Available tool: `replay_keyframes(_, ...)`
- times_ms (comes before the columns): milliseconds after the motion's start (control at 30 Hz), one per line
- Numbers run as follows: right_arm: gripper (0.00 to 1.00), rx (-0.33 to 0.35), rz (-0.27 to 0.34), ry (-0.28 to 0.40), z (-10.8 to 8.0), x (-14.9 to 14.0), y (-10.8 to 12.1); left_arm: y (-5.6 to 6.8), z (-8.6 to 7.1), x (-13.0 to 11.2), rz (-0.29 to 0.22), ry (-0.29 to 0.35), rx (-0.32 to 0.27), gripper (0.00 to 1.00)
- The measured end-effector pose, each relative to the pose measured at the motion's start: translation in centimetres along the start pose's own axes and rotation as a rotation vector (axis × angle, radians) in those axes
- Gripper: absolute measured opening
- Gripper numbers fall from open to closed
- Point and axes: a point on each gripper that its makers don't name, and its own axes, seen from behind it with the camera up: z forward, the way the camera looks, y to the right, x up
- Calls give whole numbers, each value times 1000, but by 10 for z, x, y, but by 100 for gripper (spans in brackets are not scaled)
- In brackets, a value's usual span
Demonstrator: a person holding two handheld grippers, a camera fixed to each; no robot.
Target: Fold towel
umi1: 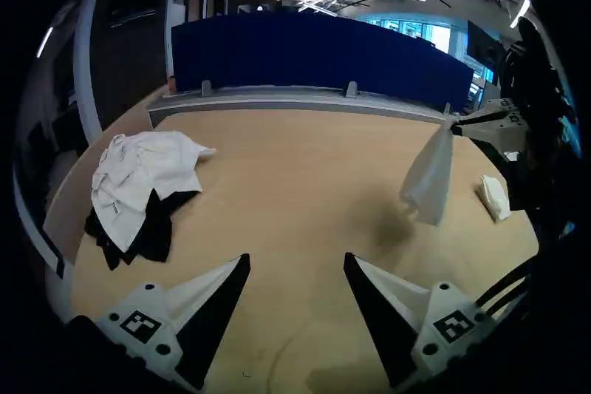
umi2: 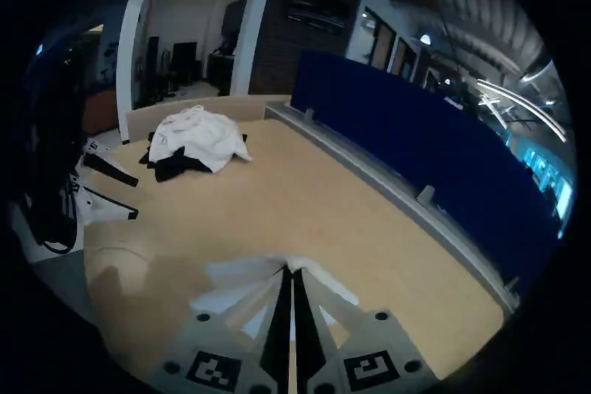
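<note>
- Right gripper [umi2: 292, 279]: the jaws are pressed together, pinching one edge of the white towel [umi1: 428, 176]. In the right gripper view the cloth bunches under the fingertips at 6 o'clock.
- Towel location: in the left gripper view it hangs at 3 o'clock from the far gripper, over the wooden table [umi1: 295, 165]. Whether its lower end touches the surface cannot be told.
- Left gripper [umi1: 295, 265]: the jaws are spread wide and hold nothing. It sits low over the table at 6 o'clock, well apart from the towel.
- Step in hand, as judged: take a second grip so the towel can be spread flat before folding.
- Procedure: bring the open left gripper to a free corner on the same edge as the pinched point, not to the middle of the drape.
- Close only when both fingers bracket a single layer.
- Hold the right pinch firm and high enough that the hanging end shows its corners.
- Avoid the pile of white and black clothes [umi1: 137, 183] at 9 o'clock and the small folded cloth [umi1: 493, 197] at 4 o'clock. Lay the towel on the bare area between them.
</note>
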Motion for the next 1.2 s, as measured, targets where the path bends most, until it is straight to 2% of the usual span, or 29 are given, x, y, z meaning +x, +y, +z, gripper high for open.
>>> replay_keyframes(567,2,-44,33,22,-24,7,39,5,3,8,16,6,-12,94)
replay_keyframes(900,2,-87,48,10,-48,-10,67,9,8,10,20,2,-18,94)
replay_keyframes(1200,2,-125,65,-14,-72,-36,97,15,14,9,43,-5,-22,94)
